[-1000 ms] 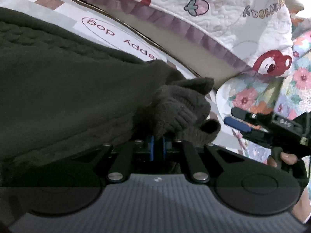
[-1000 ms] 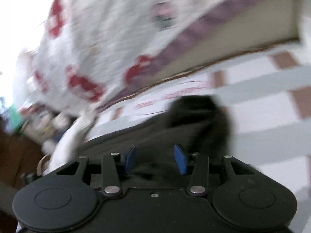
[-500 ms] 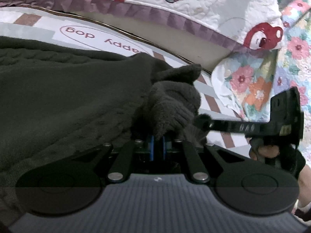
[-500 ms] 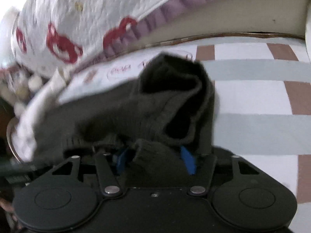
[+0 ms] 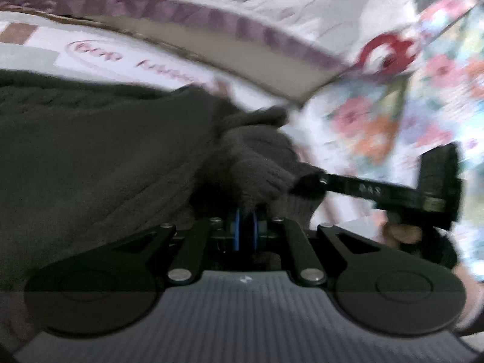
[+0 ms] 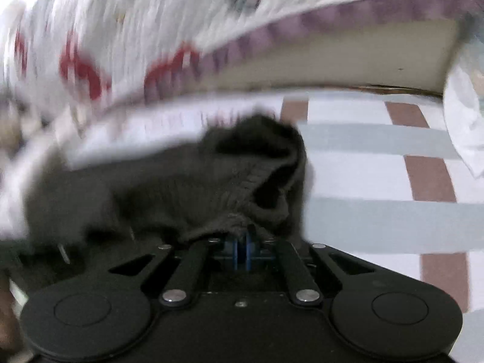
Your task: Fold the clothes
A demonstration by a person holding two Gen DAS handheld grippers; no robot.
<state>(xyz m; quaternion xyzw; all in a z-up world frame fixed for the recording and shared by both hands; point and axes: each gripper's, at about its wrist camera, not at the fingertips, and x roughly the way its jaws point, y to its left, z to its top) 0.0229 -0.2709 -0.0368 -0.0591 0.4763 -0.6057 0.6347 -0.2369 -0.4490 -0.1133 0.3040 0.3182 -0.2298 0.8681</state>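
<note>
Looks like a bedroom floor setup. The floor is covered by a checked mat (image 6: 372, 178) in white, pale grey-green and reddish-brown squares, with a pink oval and some blurry lettering (image 5: 99, 56) printed on one white patch. Right behind it is a bed, with a beige mattress side (image 6: 348, 65) showing under a white quilt (image 5: 302, 9) that has red bear prints and a purple ruffled hem (image 5: 251, 31). Off to the right hangs a floral quilt (image 5: 435, 90) with pink and orange flowers. Lighting is soft, and both views are pretty motion-blurred.
</note>
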